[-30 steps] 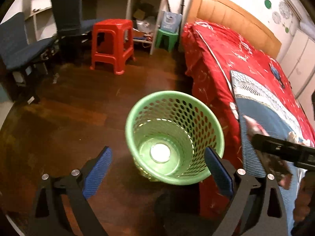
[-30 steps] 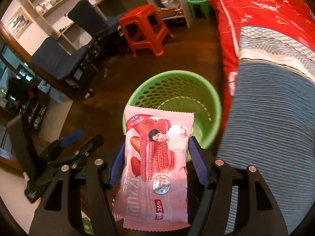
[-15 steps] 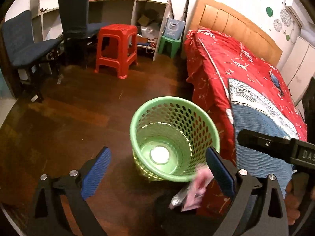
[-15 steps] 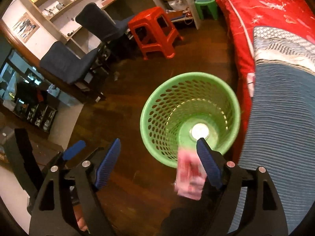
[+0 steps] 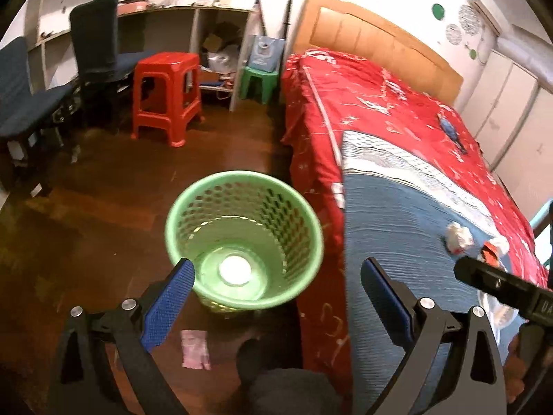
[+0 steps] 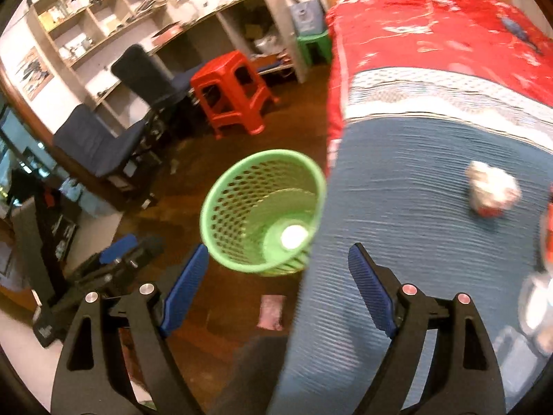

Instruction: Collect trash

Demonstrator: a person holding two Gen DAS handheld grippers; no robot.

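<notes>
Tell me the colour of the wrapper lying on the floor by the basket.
Pink. The wrapper shows best in the left wrist view, on the dark wood floor just outside the green basket.

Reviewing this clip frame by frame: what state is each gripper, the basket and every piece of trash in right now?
left gripper: open, holding nothing.
right gripper: open, holding nothing.
green basket: upright on the floor beside the bed, no trash visible inside.
pink snack wrapper: lying flat on the floor outside the basket, near its base.
crumpled paper: lying on the blue blanket, not picked up.
</notes>
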